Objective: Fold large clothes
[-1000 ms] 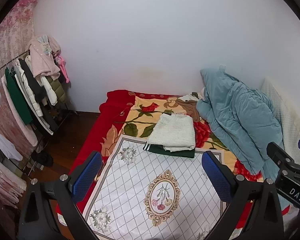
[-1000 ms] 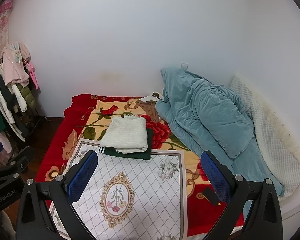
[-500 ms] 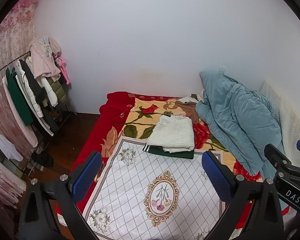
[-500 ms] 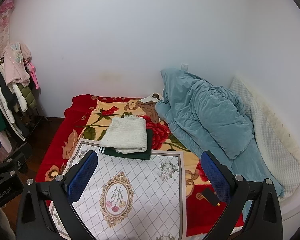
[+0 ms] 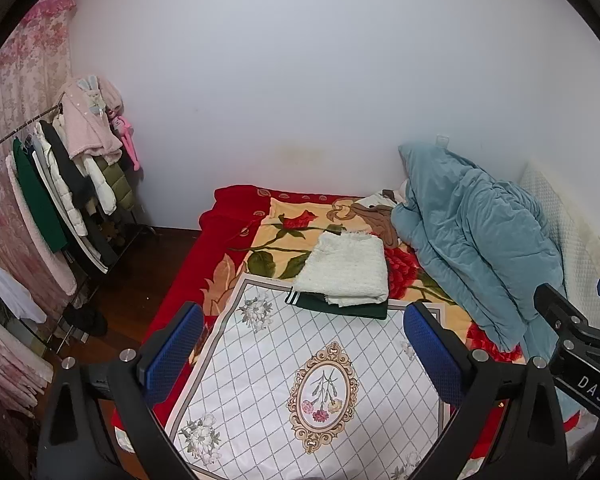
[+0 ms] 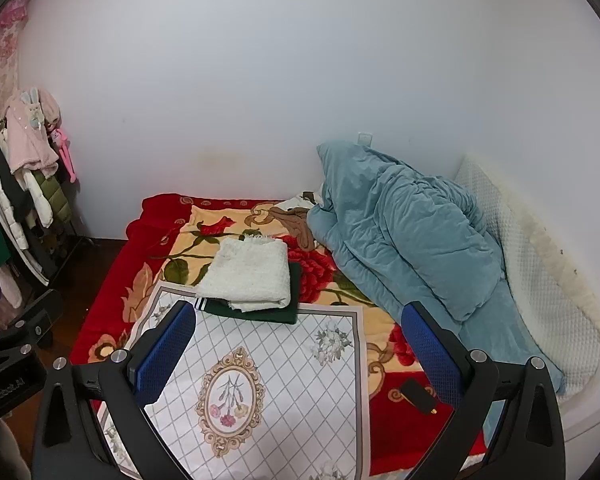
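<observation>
Clothes, folded: white knit garment [image 5: 346,270] stacked on dark green garment [image 5: 340,309], mid-bed at the far edge of the white patterned cloth [image 5: 300,372]. Stack lies ahead of both grippers, left gripper [image 5: 300,354] and right gripper [image 6: 296,350] empty, jaws apart; neither clearly nearer.

The left gripper [image 5: 304,348] and right gripper [image 6: 296,344] hover side by side, jaws spread wide (both empty).

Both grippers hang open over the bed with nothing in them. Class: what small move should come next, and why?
Probably fetch another garment from the clothes rack. The left gripper and right gripper are open and empty, the white patterned cloth lies bare, and two folded pieces already sit stacked at its far edge.
</observation>
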